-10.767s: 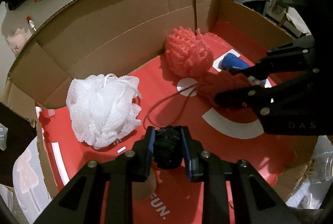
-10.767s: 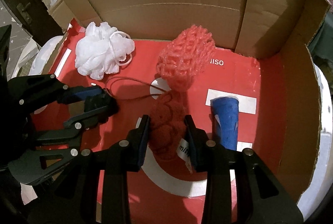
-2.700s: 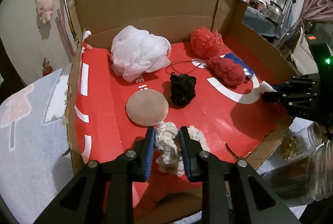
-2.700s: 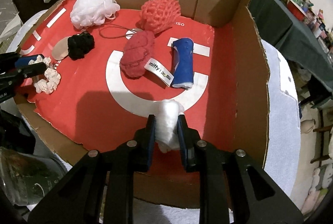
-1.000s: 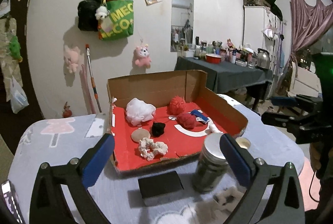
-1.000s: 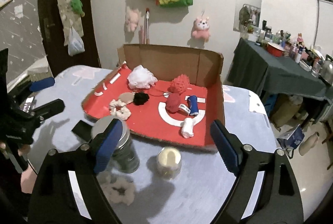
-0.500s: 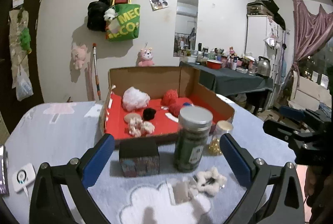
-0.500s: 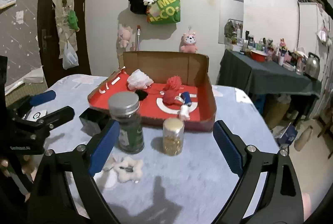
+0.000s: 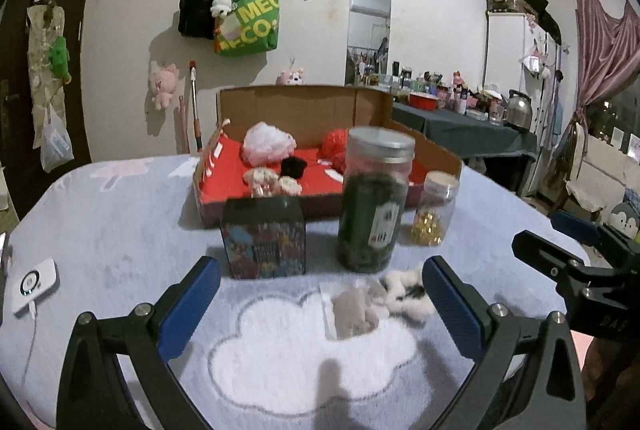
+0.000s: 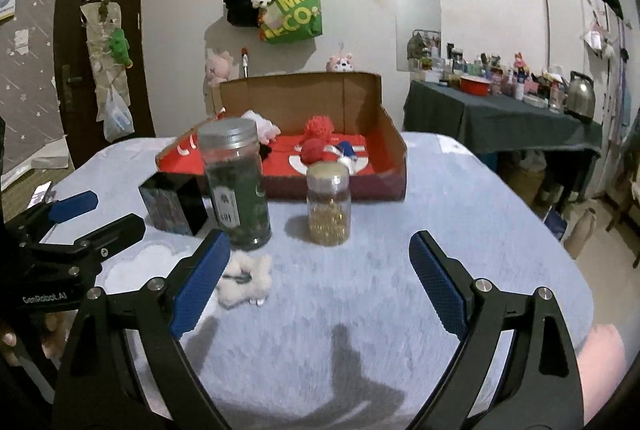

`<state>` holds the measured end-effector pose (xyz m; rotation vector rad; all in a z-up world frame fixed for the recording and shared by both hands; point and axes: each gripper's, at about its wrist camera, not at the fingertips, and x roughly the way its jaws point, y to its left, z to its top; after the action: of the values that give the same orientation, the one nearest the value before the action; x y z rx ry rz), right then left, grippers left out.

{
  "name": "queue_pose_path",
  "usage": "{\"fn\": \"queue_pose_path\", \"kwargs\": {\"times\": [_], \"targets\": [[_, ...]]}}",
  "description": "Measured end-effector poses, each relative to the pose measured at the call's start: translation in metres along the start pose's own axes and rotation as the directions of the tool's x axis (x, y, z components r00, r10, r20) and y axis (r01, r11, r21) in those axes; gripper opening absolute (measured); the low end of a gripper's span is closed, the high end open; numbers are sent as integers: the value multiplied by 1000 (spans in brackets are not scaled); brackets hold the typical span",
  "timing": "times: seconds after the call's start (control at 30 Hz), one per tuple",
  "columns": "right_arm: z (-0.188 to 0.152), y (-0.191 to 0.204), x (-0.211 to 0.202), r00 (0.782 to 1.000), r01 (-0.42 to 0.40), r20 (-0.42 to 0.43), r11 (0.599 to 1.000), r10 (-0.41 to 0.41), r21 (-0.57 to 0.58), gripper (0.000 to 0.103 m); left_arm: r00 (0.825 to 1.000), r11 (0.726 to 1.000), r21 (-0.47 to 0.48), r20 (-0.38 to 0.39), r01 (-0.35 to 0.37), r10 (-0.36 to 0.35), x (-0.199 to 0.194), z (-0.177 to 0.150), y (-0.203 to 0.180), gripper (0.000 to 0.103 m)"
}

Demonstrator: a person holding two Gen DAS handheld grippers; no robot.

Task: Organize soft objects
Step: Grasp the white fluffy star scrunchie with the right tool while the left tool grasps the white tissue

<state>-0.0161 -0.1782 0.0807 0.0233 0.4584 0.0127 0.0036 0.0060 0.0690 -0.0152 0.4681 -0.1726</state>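
Observation:
A cardboard box with a red floor stands at the far side of the table. It holds a white mesh puff, a black puff, a cream scrunchie, red balls and a blue roll. A white fluffy star clip and a grey soft piece in a clear bag lie on the table near me. My left gripper is open and empty above the table. My right gripper is open and empty.
A tall green-filled jar, a small jar of gold beads and a dark printed box stand before the cardboard box. A white device lies left.
Both grippers let go of their soft items in the box, opened wide and pulled back and down to table level near the front edge.

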Motion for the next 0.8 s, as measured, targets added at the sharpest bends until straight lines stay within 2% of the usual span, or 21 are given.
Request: {"fn": "queue_pose_path", "kwargs": {"times": [0.33, 0.6, 0.8], "targets": [[-25, -3, 15, 998, -6, -68, 1000, 7, 20, 92, 993, 1000, -31, -116, 3, -7, 20, -26, 4, 103], [-28, -10, 27, 992, -21, -124, 999, 24, 31, 92, 975, 1000, -25, -220, 14, -19, 40, -26, 4, 103], [-18, -11, 45, 980, -77, -185, 997, 78, 15, 92, 955, 1000, -5, -294, 28, -28, 59, -18, 6, 103]]}}
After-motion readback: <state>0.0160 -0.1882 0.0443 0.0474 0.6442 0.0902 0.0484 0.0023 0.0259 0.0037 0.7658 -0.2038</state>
